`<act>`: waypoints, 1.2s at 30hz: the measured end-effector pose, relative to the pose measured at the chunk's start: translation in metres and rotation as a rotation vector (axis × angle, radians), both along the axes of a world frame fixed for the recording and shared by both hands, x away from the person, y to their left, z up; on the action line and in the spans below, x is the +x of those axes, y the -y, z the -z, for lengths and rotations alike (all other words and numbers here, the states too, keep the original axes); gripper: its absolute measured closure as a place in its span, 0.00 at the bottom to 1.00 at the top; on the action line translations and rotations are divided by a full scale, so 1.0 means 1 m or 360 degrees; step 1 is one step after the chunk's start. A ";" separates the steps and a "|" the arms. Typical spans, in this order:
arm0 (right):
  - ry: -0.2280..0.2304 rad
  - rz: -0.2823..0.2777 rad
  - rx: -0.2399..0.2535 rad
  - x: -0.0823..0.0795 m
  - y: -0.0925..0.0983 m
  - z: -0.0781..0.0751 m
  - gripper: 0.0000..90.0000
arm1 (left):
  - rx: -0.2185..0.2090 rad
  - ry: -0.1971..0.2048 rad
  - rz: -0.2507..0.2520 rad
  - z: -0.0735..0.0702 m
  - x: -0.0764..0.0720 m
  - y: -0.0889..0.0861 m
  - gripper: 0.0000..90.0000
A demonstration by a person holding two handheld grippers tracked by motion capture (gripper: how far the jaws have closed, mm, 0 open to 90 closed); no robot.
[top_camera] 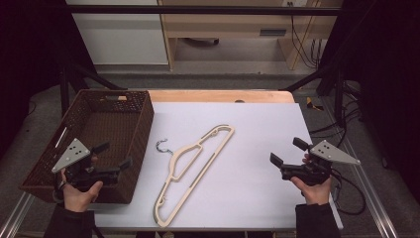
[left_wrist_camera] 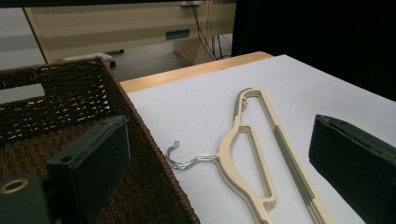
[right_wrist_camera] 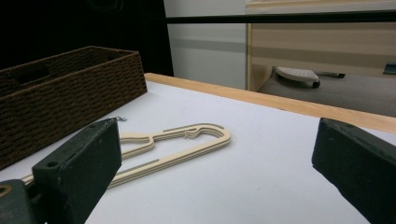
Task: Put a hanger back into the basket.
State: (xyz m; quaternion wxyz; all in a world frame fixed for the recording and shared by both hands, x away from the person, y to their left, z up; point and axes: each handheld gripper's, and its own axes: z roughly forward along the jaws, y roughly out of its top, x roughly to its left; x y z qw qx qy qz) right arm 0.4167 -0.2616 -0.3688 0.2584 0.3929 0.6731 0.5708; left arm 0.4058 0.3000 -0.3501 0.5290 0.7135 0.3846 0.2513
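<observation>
Item, nearest the person: left gripper (top_camera: 115,154), held in a hand over the near right corner of the wicker basket (top_camera: 47,161), jaws spread wide and empty, touching nothing; the left gripper view looks between them to the hanger. Item: right gripper (top_camera: 286,151), held above the white table cover (top_camera: 262,124) well to the right of the hanger, jaws likewise wide apart, nothing between them. Item, centre: cream hanger (top_camera: 190,166), apparently several stacked flat, lying slantwise on the cover just right of the basket; its metal hook (top_camera: 163,145) points toward the basket wall, near it but apart. Item, farther left: the basket, dark brown, seemingly empty as far as can be seen. Handling note, as a judgement: the step in hand is the approach to the hanger. It lies flat and thin, so a jaw should come in low at an edge, near the neck beside the hook, gripping the whole stack squarely, lest layers slide apart on lifting.
</observation>
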 end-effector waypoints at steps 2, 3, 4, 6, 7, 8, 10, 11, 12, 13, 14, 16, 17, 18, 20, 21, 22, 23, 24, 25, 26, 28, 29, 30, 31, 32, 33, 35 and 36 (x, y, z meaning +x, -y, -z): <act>-0.0012 -0.0003 0.0008 0.000 -0.001 0.000 0.02 | 0.0015 -0.0006 0.0001 0.000 0.000 0.001 0.06; -0.0012 -0.0003 0.0008 0.000 -0.001 0.000 0.02 | 0.0017 -0.0008 0.0000 0.000 0.001 0.001 0.06; -0.0011 -0.0001 0.0004 0.000 -0.002 0.000 0.02 | 0.0013 -0.0010 -0.0002 0.001 0.001 0.002 0.06; -0.0014 -0.0001 -0.0005 0.001 -0.002 0.001 0.02 | 0.0029 -0.0018 0.0006 0.001 0.002 0.004 0.06; -0.0018 -0.0001 -0.0011 0.001 -0.002 0.001 0.02 | 0.0031 -0.0024 0.0003 0.001 0.002 0.005 0.06; -0.0013 -0.0006 -0.0009 0.001 -0.003 0.001 0.02 | 0.0037 -0.0025 0.0007 0.001 0.002 0.006 0.06; -0.0028 -0.0008 -0.0021 0.002 -0.004 0.002 0.02 | 0.0039 -0.0019 0.0017 0.000 0.002 0.009 0.07; -0.0028 -0.0011 -0.0030 0.002 -0.004 0.002 0.02 | 0.0033 -0.0014 0.0017 -0.001 0.003 0.011 0.07; -0.0032 -0.0008 -0.0028 0.003 -0.005 0.002 0.02 | 0.0050 -0.0014 0.0030 -0.002 0.003 0.013 0.07; -0.0035 -0.0012 -0.0033 0.003 -0.006 0.002 0.02 | 0.0054 -0.0014 0.0033 -0.003 0.003 0.016 0.07; -0.0040 -0.0011 -0.0033 0.002 -0.006 0.002 0.02 | 0.0063 -0.0014 0.0035 -0.003 0.003 0.019 0.07; -0.0038 -0.0021 -0.0036 0.003 -0.008 0.002 0.02 | 0.0070 -0.0030 0.0049 -0.004 0.005 0.026 0.07; -0.0037 -0.0028 -0.0043 0.003 -0.009 0.002 0.02 | 0.0077 -0.0033 0.0059 -0.005 0.005 0.030 0.07; -0.0042 -0.0026 -0.0037 0.003 -0.010 0.002 0.02 | 0.0081 -0.0044 0.0068 -0.005 0.007 0.035 0.07; -0.0050 -0.0039 -0.0069 0.003 -0.012 0.003 0.02 | 0.0103 -0.0076 0.0091 -0.004 0.010 0.047 0.08; -0.0048 -0.0043 -0.0065 0.003 -0.013 0.002 0.02 | 0.0114 -0.0088 0.0100 -0.003 0.011 0.052 0.08; -0.0046 -0.0044 -0.0072 0.003 -0.013 0.002 0.02 | 0.0125 -0.0103 0.0111 -0.002 0.012 0.056 0.08; -0.0047 -0.0045 -0.0067 0.003 -0.014 0.002 0.02 | 0.0137 -0.0116 0.0117 -0.001 0.013 0.060 0.09; -0.0045 -0.0050 -0.0065 0.002 -0.015 0.001 0.02 | 0.0143 -0.0128 0.0120 0.001 0.014 0.064 0.09; -0.0046 -0.0051 -0.0068 0.002 -0.015 0.001 0.02 | 0.0150 -0.0139 0.0126 0.002 0.015 0.067 0.09; -0.0043 -0.0056 -0.0065 0.002 -0.016 0.000 0.02 | 0.0162 -0.0151 0.0133 0.004 0.016 0.071 0.09; -0.0039 -0.0059 -0.0072 0.002 -0.017 0.000 0.02 | 0.0190 -0.0172 0.0137 0.007 0.018 0.078 0.10; -0.0048 -0.0061 -0.0072 0.002 -0.017 0.000 0.02 | 0.0197 -0.0189 0.0140 0.008 0.020 0.081 0.10; -0.0047 -0.0063 -0.0075 0.002 -0.018 0.000 0.02 | 0.0206 -0.0205 0.0142 0.010 0.021 0.084 0.10; -0.0048 -0.0069 -0.0074 0.002 -0.018 0.000 0.02 | 0.0218 -0.0223 0.0146 0.012 0.023 0.087 0.11; -0.0052 -0.0072 -0.0071 0.002 -0.018 0.000 0.02 | 0.0243 -0.0237 0.0150 0.014 0.024 0.090 0.12; -0.0051 -0.0069 -0.0071 0.003 -0.018 0.000 0.02 | 0.0260 -0.0254 0.0148 0.017 0.026 0.093 0.12; -0.0054 -0.0068 -0.0074 0.003 -0.019 0.000 0.02 | 0.0295 -0.0288 0.0149 0.021 0.031 0.099 0.13; -0.0057 -0.0068 -0.0075 0.003 -0.019 0.001 0.02 | 0.0304 -0.0306 0.0145 0.023 0.033 0.102 0.13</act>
